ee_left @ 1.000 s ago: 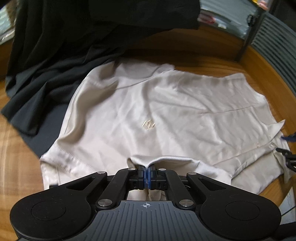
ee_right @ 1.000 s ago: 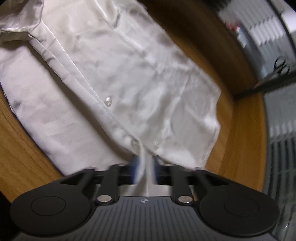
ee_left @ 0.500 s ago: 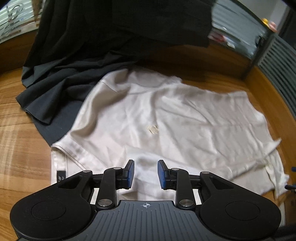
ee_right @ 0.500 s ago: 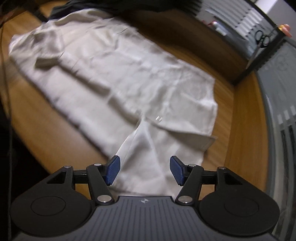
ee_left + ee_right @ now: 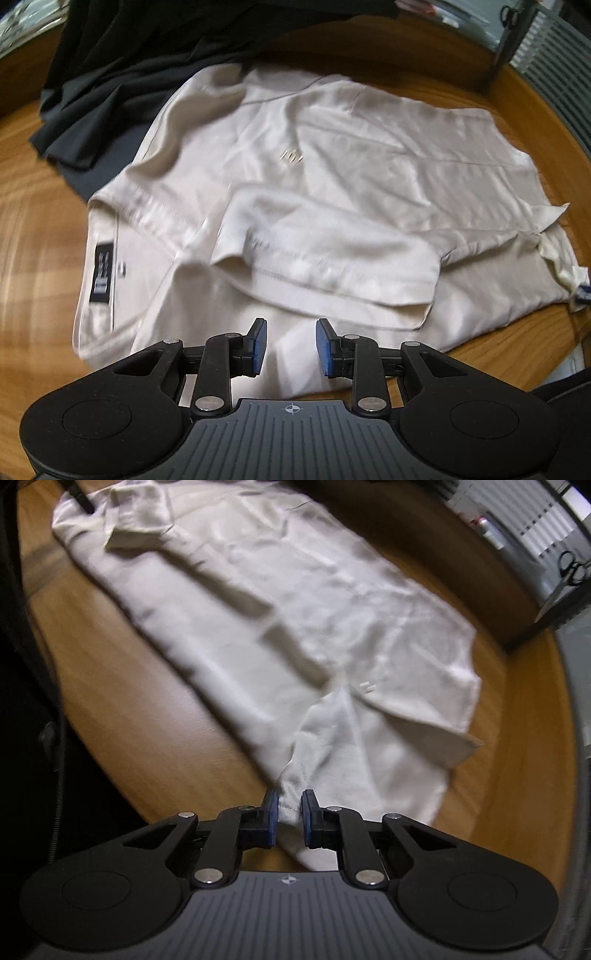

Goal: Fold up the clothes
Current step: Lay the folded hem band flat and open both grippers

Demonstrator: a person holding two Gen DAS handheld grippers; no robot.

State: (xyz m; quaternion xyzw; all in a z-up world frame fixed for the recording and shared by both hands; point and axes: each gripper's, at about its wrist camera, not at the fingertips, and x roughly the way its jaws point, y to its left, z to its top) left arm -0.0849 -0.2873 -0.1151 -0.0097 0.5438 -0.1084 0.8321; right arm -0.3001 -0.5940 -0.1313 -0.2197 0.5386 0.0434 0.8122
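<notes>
Left gripper: jaws spread wide with nothing between the blue pads; it hangs over the shirt's near edge, at 6 o'clock in its view.
Right gripper: jaws drawn close together, a bunched fold of the shirt's edge between the pads; whether they press it tight cannot be told.
Shirt: cream, satiny, spread flat on the table; in the left view it fills the centre, running from 6 o'clock out to 12 and 3 o'clock.
Sleeve: folded over the shirt body, just ahead of the left gripper, lying toward 3 o'clock.
Label: dark patch on the shirt's inner edge, at 9 o'clock.
Shirt, right view: stretches from the pads at 6 o'clock out to 11 o'clock, blurred.
Dark cloth: heaped at 11 o'clock in the left view, touching the shirt's far left edge.
Table: wood, bare at 9 o'clock in the left view and at 8 o'clock in the right view.
</notes>
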